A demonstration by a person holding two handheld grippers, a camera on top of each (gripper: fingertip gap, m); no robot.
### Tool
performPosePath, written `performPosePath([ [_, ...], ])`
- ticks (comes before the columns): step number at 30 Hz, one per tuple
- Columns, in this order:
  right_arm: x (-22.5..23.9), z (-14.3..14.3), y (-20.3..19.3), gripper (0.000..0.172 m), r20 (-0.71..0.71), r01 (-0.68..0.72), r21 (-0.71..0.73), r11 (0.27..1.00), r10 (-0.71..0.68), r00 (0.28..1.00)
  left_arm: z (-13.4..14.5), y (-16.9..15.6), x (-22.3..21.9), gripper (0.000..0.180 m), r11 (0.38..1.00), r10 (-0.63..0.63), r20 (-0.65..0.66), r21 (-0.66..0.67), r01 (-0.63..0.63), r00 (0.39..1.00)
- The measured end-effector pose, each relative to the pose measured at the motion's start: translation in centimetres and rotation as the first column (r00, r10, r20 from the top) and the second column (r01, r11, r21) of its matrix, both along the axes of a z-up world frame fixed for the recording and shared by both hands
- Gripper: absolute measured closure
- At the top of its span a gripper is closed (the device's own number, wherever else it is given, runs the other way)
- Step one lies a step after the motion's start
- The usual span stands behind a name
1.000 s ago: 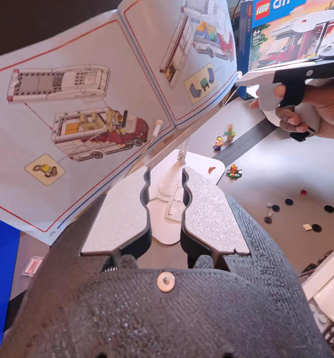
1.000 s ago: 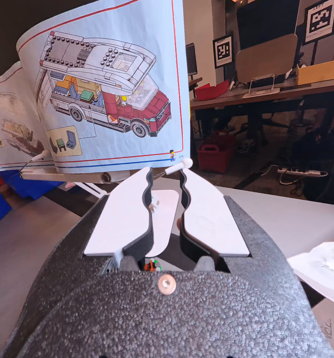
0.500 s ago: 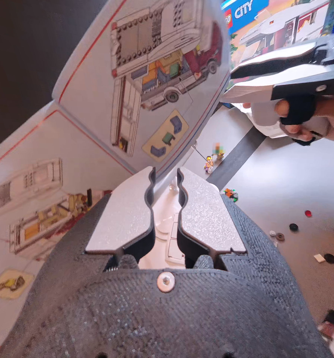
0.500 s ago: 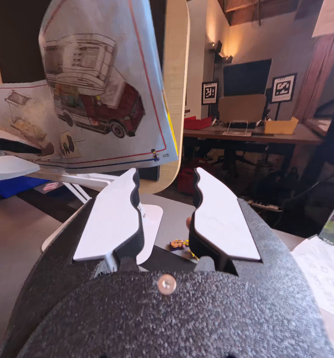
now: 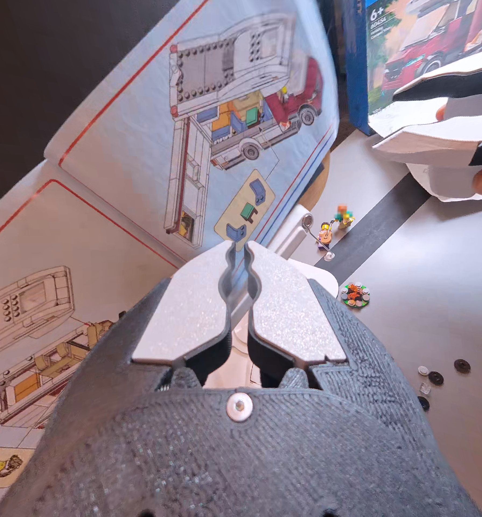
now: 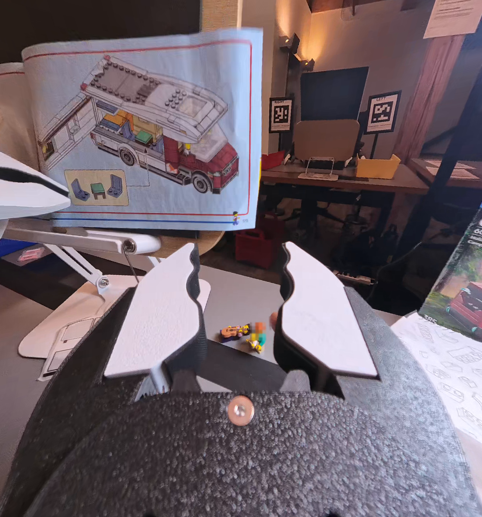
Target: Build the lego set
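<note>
**Left gripper**: your fingers stand almost together, with only a narrow slit between them. The tips sit at the lower edge of the raised page, just under its small yellow inset. The page's border lines show through the slit. I cannot tell whether the pads pinch the sheet or merely lie in front of it.

**Right gripper**: jaws wide apart and holding nothing. It hangs over the table, short of the page's free lower corner and not touching it. Two minifigures lie on the table, seen between the fingers.

**Page**: it rises from the open booklet, which rests on a white stand. The sheet stands nearly upright and curves away from the spine. Its outer edge is blurred.

**Handling, as judged**: this is thin, glossy paper — light, limp and easily creased or torn at the spine. It will probably slide on smooth pads. The bottom margin near the free corner looks the soundest hold, taken with light pressure and clear of the printed fold.

**Nearby**: a toy box stands to the right.
</note>
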State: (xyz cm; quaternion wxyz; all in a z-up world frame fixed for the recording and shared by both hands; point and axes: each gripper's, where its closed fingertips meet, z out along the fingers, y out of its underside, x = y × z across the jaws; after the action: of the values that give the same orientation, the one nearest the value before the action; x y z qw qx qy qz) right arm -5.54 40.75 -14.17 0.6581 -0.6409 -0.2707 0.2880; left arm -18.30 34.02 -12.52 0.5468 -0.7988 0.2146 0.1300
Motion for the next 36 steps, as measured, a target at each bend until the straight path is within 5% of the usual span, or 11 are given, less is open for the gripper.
performPosePath([
  [3,-0.2,1.5,-0.3,0.115,-0.033,-0.016,0.064,0.998,0.018,0.999,-0.2,0.4,-0.3,0.178,1.0,0.022,0.013,-0.013,-0.022,1.0],
  [7,-3.5,4.4,-0.6,0.103,0.113,-0.071,0.256,0.964,0.043,0.993,-0.5,0.5,-0.4,0.18,0.999,0.027,0.02,-0.022,-0.027,0.999],
  [10,-5.9,5.0,1.2,0.091,0.19,-0.088,0.219,0.972,0.046,0.981,-0.6,0.6,-0.4,0.18,0.999,0.031,0.025,-0.026,-0.031,0.999],
  [16,-5.9,5.6,1.4,0.131,0.165,0.026,0.303,0.953,-0.079,0.983,-0.7,0.3,-0.3,0.18,0.999,0.018,0.036,-0.036,-0.017,0.999],
  [19,-6.1,4.3,0.4,0.148,0.201,-0.024,0.316,0.949,-0.042,0.979,-0.7,0.3,-0.4,0.18,0.999,0.009,0.05,-0.038,-0.007,0.999],
  [21,-5.7,4.4,-0.2,0.149,0.199,-0.019,0.351,0.936,-0.055,0.978,-0.7,0.2,-0.2,0.179,0.999,-0.002,0.072,-0.036,0.005,0.997],
  [25,-6.9,4.2,-5.5,0.151,0.21,-0.272,0.371,0.888,0.205,0.956,-0.1,-1.0,1.7,0.149,0.991,-0.128,0.185,-0.018,0.134,0.974],
  [29,-8.6,3.1,-10.0,0.153,0.29,-0.471,0.349,0.81,0.384,0.877,2.4,-4.3,4.8,0.12,0.95,-0.3,0.428,0.058,0.306,0.853],
  [31,-9.8,3.1,-11.7,0.153,0.318,-0.529,0.346,0.775,0.433,0.843,3.0,-5.0,4.7,0.122,0.954,-0.292,0.461,0.074,0.292,0.838],
  [36,-11.4,2.5,-16.4,0.135,0.363,-0.753,0.204,0.626,0.666,0.652,4.8,-6.3,0.4,0.158,0.976,-0.209,0.471,0.146,0.158,0.857],
])
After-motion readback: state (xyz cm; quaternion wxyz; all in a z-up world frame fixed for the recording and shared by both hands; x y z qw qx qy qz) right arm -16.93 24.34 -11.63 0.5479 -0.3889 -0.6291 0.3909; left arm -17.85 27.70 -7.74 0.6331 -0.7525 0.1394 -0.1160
